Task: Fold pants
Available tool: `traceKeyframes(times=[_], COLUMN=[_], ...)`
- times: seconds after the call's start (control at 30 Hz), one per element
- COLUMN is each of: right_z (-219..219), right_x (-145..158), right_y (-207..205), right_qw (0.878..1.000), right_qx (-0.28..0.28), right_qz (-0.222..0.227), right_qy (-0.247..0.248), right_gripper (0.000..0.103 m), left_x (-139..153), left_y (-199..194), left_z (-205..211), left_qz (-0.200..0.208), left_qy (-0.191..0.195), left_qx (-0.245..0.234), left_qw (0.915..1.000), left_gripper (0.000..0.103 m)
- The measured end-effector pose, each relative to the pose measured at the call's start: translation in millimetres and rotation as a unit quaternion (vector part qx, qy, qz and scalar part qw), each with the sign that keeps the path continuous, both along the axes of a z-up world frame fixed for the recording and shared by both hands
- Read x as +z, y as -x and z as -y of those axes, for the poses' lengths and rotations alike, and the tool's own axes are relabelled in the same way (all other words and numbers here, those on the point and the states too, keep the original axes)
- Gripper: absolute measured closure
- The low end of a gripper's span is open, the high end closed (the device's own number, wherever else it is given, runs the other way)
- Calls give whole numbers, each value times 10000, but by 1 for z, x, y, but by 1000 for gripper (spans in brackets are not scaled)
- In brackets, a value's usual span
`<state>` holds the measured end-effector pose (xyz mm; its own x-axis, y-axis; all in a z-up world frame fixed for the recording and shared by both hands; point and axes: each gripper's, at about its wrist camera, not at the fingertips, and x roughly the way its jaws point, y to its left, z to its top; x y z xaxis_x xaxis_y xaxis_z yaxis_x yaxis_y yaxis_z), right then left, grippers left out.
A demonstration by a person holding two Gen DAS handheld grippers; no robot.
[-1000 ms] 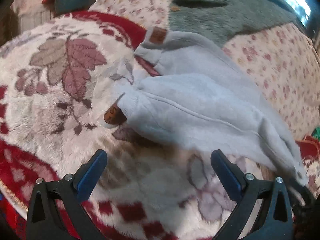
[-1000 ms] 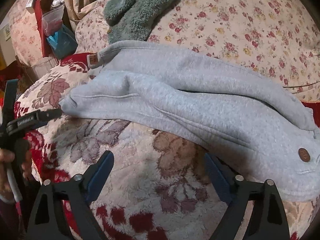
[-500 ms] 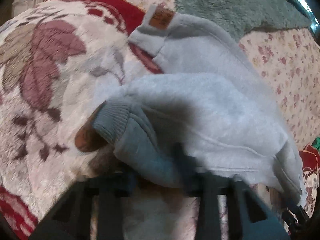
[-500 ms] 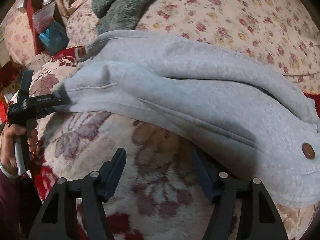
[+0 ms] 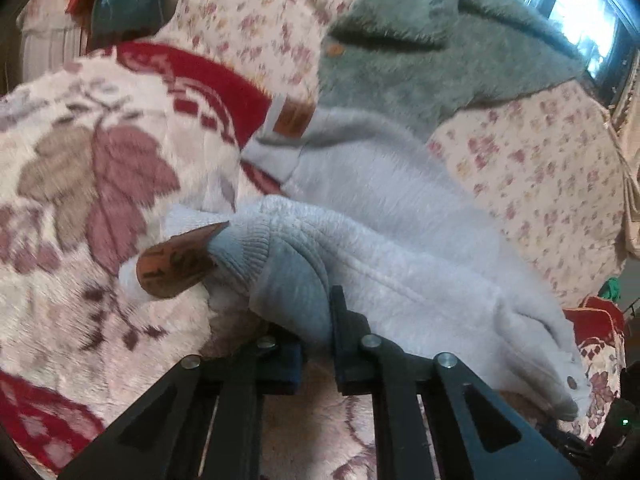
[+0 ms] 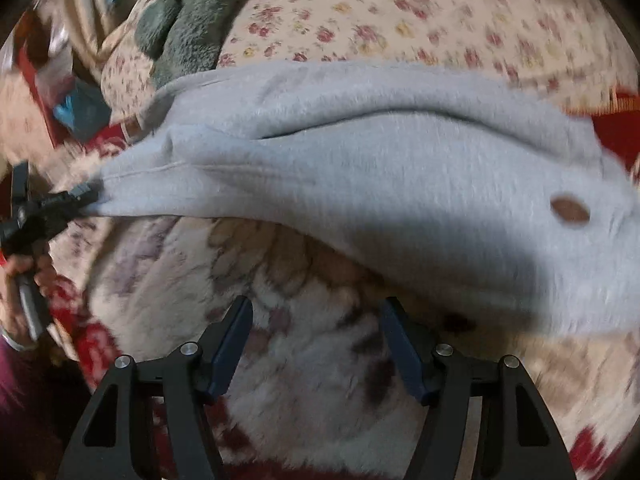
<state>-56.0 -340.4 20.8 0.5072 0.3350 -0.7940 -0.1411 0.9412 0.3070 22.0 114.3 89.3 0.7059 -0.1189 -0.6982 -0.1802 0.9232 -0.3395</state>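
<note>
Now grey pants (image 6: 360,168) lie bunched, cuff clamped.

Grey pants (image 6: 360,168) lie across a floral blanket (image 6: 304,320); right gripper (image 6: 316,344) hangs parted before them, left gripper (image 6: 86,196) pinching one cuff.

Both grippers are black plastic frames with triangular cut-outs and silver screws at the joints. The right gripper (image 6: 316,344) has dark blue finger pads (image 6: 230,350). The left gripper (image 5: 316,344) shows black. The person's sleeve (image 6: 16,364) is maroon.
</note>
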Motion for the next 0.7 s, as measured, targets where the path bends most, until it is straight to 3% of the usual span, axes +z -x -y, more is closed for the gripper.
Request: traceKeyframes(times=[0.2, 0.33, 0.37, 0.43, 0.5, 0.57, 0.7], right_z=[44, 74, 80, 88, 93, 93, 94], right_x=[-8, -17, -18, -20, -22, -12, 19], right_y=[6, 3, 1, -2, -4, -2, 6], right_qw=[9911, 9708, 9666, 9626, 9599, 9627, 9717], right_qx=[-627, -1217, -1341, -1515, -1530, -1463, -1176], right_qz=[-127, -175, -151, -143, -223, -121, 232], right_qy=[-1169, -2059, -2181, -2241, -2339, -2274, -2035], right_gripper=[33, 33, 36, 69, 82, 89, 91], left_x=[21, 23, 22, 17, 13, 11, 17], left_y=[17, 27, 29, 31, 32, 33, 37], left_z=[-13, -20, -21, -21, -20, -20, -16], left_qz=[128, 97, 50, -60, -131, -179, -105], left_qy=[88, 65, 41, -3, -64, -85, -50], left_qx=[-8, 1, 1, -16, -14, -2, -78], left_qw=[9999, 9999, 10000, 10000, 9999, 9998, 9999], left_gripper=[93, 93, 93, 93, 93, 93, 93])
